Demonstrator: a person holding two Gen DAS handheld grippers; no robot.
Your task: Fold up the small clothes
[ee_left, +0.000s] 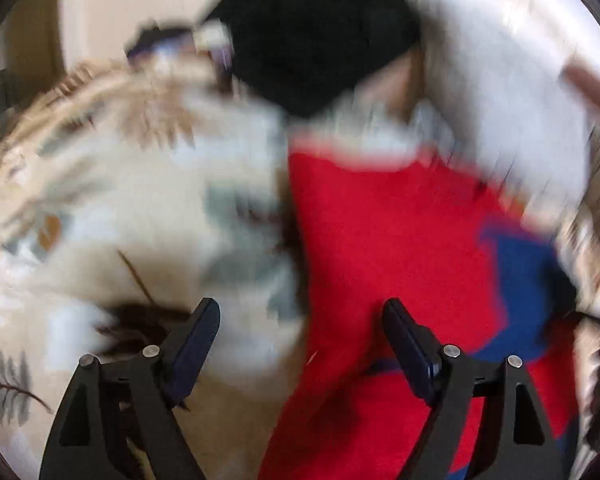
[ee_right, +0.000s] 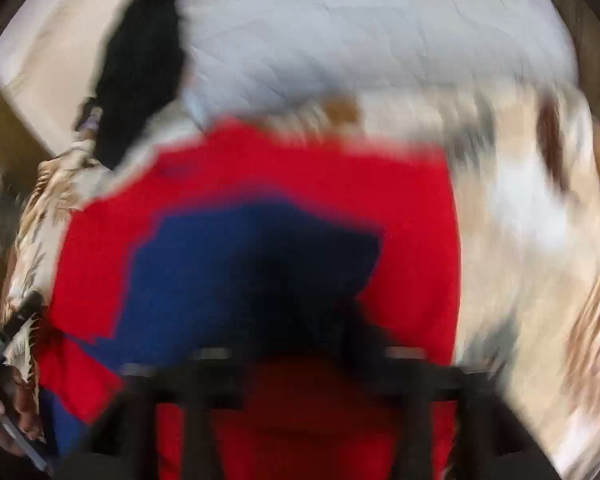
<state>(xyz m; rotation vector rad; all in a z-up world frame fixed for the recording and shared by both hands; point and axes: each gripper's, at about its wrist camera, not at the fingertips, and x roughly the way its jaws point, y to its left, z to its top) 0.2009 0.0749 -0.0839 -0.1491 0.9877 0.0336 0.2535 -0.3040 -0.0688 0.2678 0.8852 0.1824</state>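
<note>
Underneath, a leaf-patterned bedspread point(ee_left: 80, 208) carries the red-and-blue garment point(ee_left: 400, 248), with a black garment point(ee_left: 312, 32) beyond; the left gripper point(ee_left: 300, 320) hovers released, while blur hides the right gripper's point(ee_right: 300, 356) state.

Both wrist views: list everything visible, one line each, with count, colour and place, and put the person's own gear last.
red garment: one, red with a blue patch, spread on the cover, under both grippers.
fern-print cover: one, cream with brown and grey leaves, under the garment.
black cloth item: one, black, beyond the garment at the far edge; too blurred to name further.
white quilted fabric: one, white, beyond the red garment.
left gripper: one, black, jaws wide apart with nothing between them, over the garment's edge.
right gripper: one, black, badly blurred, over the blue patch; open or shut cannot be told.
hand: one, lower left of the right wrist view, holding a dark handle.
</note>
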